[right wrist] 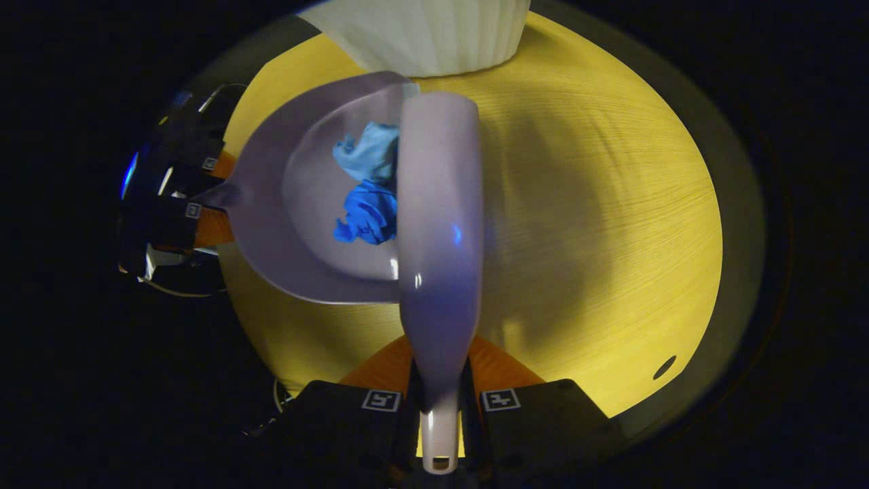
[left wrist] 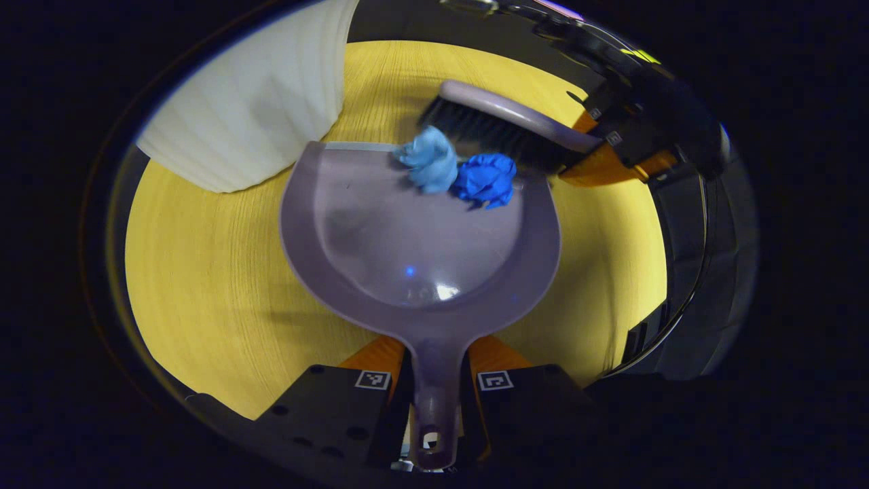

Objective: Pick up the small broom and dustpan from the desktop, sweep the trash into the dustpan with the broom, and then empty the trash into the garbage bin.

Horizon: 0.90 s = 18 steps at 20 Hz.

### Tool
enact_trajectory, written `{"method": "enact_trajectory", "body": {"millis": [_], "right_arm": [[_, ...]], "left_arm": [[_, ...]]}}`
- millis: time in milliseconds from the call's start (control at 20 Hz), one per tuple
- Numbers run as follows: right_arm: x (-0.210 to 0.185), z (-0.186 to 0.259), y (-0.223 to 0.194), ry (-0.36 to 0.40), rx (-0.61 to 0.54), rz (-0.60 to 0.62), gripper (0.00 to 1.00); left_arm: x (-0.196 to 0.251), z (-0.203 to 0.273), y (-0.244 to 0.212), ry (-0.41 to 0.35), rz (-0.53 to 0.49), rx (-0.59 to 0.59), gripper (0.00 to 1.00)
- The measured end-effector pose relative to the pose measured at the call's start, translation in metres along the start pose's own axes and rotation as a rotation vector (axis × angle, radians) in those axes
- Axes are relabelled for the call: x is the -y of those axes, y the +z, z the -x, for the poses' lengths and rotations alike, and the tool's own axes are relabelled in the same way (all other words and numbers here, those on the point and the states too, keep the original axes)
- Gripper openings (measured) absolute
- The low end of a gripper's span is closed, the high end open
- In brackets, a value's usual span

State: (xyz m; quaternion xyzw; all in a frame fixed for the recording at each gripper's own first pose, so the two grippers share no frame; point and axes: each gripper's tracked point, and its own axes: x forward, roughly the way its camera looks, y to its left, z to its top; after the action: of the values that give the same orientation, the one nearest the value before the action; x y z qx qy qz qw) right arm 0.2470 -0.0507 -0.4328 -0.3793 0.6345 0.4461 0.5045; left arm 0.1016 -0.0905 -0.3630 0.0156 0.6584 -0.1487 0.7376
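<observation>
1. The yellow wood-grain desktop (left wrist: 204,272) is the largest thing, and the white ribbed garbage bin (left wrist: 251,102) stands on it just beyond the front lip of the dustpan.
2. The grey-lilac plastic dustpan (left wrist: 407,238) lies flat on the desktop. Its handle runs back between the fingers of the left gripper (left wrist: 434,387), which are clenched on it from both sides.
3. The small broom with a pale lilac plastic back and black bristles (left wrist: 502,122) is at the front right corner of the dustpan. In the right gripper view its handle (right wrist: 441,272) sits between the fingers of the right gripper (right wrist: 441,401), and they grasp it firmly.
4. The trash is two crumpled paper balls, one light blue (left wrist: 429,159) and one dark blue (left wrist: 485,178). They touch each other and sit just inside the lip of the pan, against the bristles.
5. What could go wrong (my judgement only): the balls are not yet deep in the pan, so if the dustpan is lifted or tilted forward now, they may roll out over the lip. A too strong sweep may also push the pan askew in its grip, or flick a ball over the side wall.
</observation>
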Motion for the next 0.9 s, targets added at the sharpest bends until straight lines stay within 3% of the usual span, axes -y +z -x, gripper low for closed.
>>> {"method": "enact_trajectory", "body": {"millis": [250, 700, 900], "right_arm": [[0.038, 0.011, -0.013, -0.079, 0.054, -0.195, 0.29], [0.056, -0.003, -0.043, -0.088, 0.136, -0.427, 0.29], [0.055, -0.014, -0.066, -0.062, 0.153, -0.483, 0.29]], "left_arm": [[0.000, 0.001, 0.004, -0.010, -0.013, 0.074, 0.30], [0.002, 0.045, -0.013, -0.063, -0.062, 0.213, 0.30], [-0.001, 0.086, -0.020, -0.091, -0.017, 0.309, 0.31]]}}
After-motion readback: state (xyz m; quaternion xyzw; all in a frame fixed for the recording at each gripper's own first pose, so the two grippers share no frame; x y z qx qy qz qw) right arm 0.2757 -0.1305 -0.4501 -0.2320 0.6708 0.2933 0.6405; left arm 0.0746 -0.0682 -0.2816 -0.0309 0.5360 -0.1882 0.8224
